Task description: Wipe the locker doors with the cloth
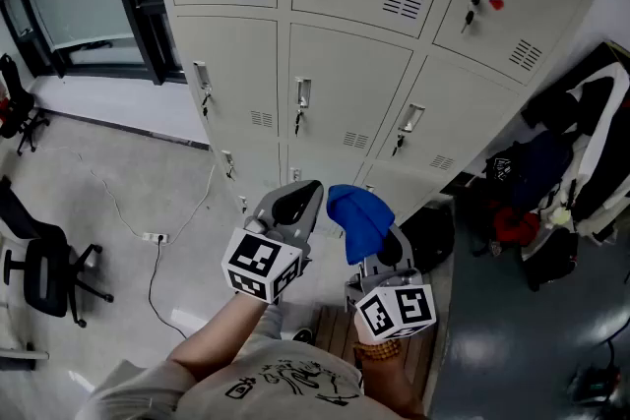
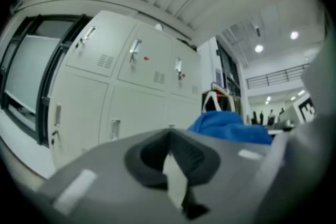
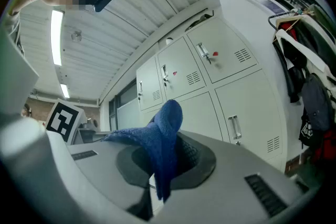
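Blue cloth point(image 1: 359, 219), bunched and nubbly, tight between right tongs point(image 3: 160, 165); left tongs point(image 2: 169, 157) together, empty.

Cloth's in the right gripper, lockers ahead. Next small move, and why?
Probably ease the right gripper forward until the blue cloth presses on the locker door ahead. Its jaws are shut on the cloth, which bunches above them and looks short of the doors. The left gripper is shut with nothing in it.

The blue rough-woven cloth point(image 1: 359, 216) is looking soft and matt; the pale smooth metal locker doors point(image 1: 349, 79) are carrying shiny chrome handles point(image 1: 303, 93).
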Available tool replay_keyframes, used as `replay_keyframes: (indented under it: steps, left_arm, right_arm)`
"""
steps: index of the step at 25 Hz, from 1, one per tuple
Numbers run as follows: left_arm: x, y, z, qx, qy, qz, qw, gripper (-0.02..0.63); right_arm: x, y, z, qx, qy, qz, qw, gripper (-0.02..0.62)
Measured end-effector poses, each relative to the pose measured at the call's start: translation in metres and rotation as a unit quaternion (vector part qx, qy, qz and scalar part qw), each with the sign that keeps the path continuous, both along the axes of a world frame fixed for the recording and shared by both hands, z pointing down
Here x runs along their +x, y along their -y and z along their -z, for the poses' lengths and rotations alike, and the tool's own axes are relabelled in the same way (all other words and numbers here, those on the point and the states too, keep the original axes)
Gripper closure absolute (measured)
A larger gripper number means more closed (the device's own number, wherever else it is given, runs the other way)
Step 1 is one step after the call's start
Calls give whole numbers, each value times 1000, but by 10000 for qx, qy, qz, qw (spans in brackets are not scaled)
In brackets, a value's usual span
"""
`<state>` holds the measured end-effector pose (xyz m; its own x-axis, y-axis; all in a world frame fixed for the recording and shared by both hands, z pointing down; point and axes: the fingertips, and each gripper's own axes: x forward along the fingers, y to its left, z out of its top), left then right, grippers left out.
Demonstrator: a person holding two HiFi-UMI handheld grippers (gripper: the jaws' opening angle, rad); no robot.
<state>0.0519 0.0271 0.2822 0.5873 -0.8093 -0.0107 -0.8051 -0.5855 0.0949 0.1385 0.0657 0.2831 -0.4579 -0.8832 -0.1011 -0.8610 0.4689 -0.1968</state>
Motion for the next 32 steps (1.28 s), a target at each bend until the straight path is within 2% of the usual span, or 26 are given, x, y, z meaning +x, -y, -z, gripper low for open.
replay_keyframes:
  steps: [9, 14, 20, 23, 25, 27, 30, 32]
  left_arm:
    - [-70, 72, 1, 46, -120, 21, 9999, 604]
    - [-106, 109, 9, 150, -122, 21, 9998, 604]
    - [-112, 132, 7, 106, -124, 11, 9999, 604]
    - [-108, 146, 9, 75, -131, 30, 9999, 604]
    - [-104, 156, 14, 126, -115, 38, 9998, 604]
    - [-106, 172, 20, 209, -90, 109, 9997, 604]
    - [-111, 202, 32, 286, -200, 240, 9991, 604]
    - [-116, 221, 43, 348, -318, 297, 9984, 604]
  right_arm:
    - [-70, 76, 2, 68, -264, 55, 9996, 565]
    - [-110, 108, 14, 268, -310, 49, 9991, 565]
    - [-117, 133, 13, 300, -407, 42, 9987, 565]
    - [-113, 151, 25, 551, -703, -51, 9960, 565]
    - [-113, 169, 46, 966, -1083, -175, 9893, 565]
    - [-116, 194, 72, 1458, -1560, -368, 9762, 565]
    - [-119, 234, 101, 2018, -2480, -779, 9443, 565]
    - [-125, 258, 119, 2404, -2841, -1036, 9224, 565]
